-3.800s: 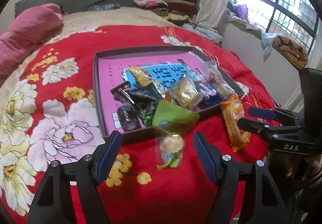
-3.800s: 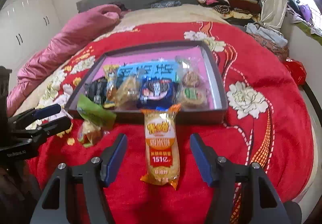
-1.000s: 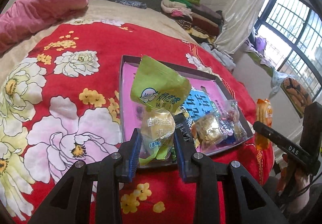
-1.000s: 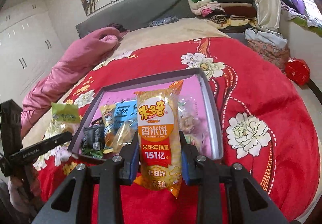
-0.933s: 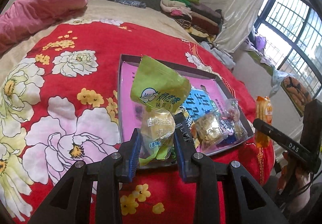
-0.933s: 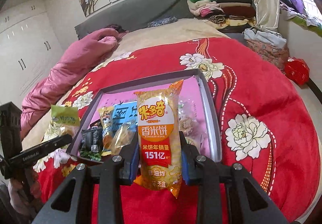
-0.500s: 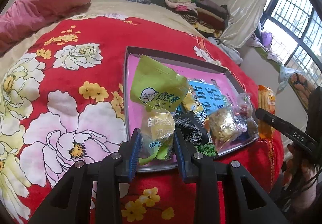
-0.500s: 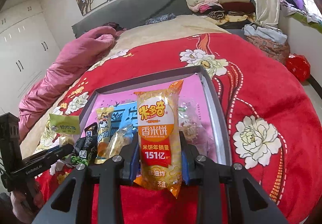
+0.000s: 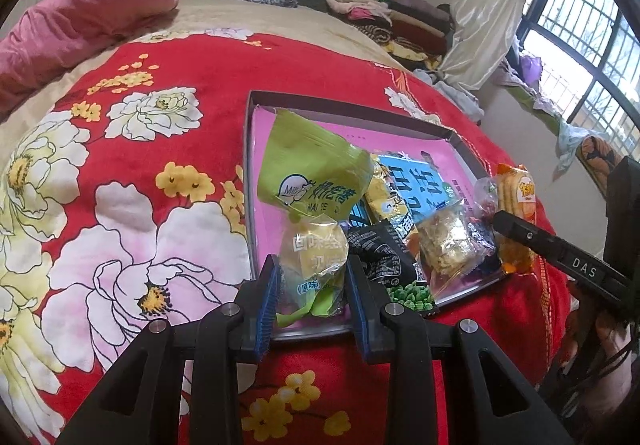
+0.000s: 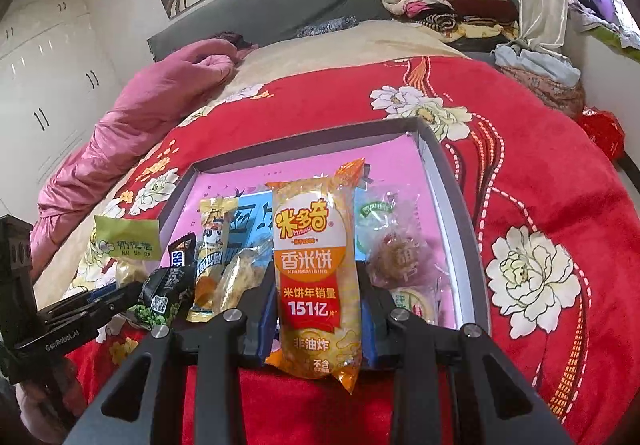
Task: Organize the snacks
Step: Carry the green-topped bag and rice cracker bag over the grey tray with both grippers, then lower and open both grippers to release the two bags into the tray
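Above the tray's (image 10: 460,201) near edge, the right gripper (image 10: 318,315) is clamping the light, crushable rice-cracker pack (image 10: 316,269) low down, while the left gripper (image 9: 312,291) is pinching a soft, crinkly yellow pouch (image 9: 314,265) at mid-body.

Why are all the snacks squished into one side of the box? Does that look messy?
A bit messy, yes. The snacks lie in a heap along the near edge of the tray, overlapping, and the black packet pokes over the rim. The far pink part is bare. Nothing looks torn or spilled.
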The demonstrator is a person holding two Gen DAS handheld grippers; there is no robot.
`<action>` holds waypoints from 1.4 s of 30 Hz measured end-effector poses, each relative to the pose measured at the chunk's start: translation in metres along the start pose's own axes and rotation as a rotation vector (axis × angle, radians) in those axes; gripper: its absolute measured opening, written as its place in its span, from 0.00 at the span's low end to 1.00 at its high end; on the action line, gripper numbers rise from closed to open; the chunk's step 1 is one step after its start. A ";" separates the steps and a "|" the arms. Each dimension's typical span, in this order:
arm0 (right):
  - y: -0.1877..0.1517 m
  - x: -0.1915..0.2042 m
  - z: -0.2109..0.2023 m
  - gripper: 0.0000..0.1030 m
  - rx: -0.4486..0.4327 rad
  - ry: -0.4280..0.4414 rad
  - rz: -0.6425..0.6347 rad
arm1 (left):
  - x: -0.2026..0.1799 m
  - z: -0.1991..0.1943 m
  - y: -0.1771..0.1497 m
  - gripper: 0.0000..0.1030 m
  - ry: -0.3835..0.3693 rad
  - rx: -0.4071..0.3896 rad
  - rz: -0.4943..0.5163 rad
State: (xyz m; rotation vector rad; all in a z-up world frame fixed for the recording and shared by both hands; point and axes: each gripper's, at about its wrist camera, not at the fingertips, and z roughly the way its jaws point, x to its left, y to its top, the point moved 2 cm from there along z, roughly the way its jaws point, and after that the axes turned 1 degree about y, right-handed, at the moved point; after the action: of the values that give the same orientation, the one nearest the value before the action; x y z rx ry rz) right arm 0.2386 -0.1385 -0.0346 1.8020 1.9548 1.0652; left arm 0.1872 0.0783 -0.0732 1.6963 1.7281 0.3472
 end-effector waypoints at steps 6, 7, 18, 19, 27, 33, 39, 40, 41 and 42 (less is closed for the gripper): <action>0.000 -0.004 0.001 0.33 0.003 -0.029 0.009 | 0.000 0.000 0.000 0.32 0.000 0.001 0.001; 0.000 -0.005 0.002 0.33 0.005 -0.033 0.010 | 0.000 0.000 0.000 0.32 0.000 0.000 0.001; 0.000 -0.003 0.005 0.33 0.014 -0.055 -0.009 | -0.001 0.000 -0.001 0.32 -0.004 0.004 0.004; 0.000 -0.002 0.005 0.33 0.014 -0.050 -0.012 | -0.001 0.000 -0.001 0.32 -0.004 0.004 0.004; 0.000 -0.003 0.008 0.34 0.018 -0.064 -0.011 | -0.002 0.000 -0.001 0.32 -0.001 0.003 0.005; 0.000 -0.008 0.006 0.34 0.012 -0.092 -0.001 | -0.001 0.000 0.000 0.32 0.000 0.002 0.003; 0.000 -0.011 0.004 0.34 0.010 -0.100 0.007 | 0.000 0.000 0.000 0.32 -0.002 0.003 0.000; 0.000 -0.011 0.003 0.34 0.010 -0.098 0.008 | 0.000 0.000 0.000 0.32 -0.002 0.003 0.000; 0.000 -0.011 0.002 0.34 0.008 -0.098 0.008 | 0.000 0.000 0.000 0.32 -0.003 0.003 -0.002; 0.000 -0.011 0.002 0.34 0.007 -0.098 0.007 | 0.000 0.000 0.000 0.32 -0.004 0.003 -0.002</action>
State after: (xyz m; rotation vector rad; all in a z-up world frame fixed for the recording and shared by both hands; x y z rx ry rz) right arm 0.2418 -0.1487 -0.0390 1.8305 1.8985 0.9541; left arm 0.1871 0.0780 -0.0729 1.6957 1.7280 0.3398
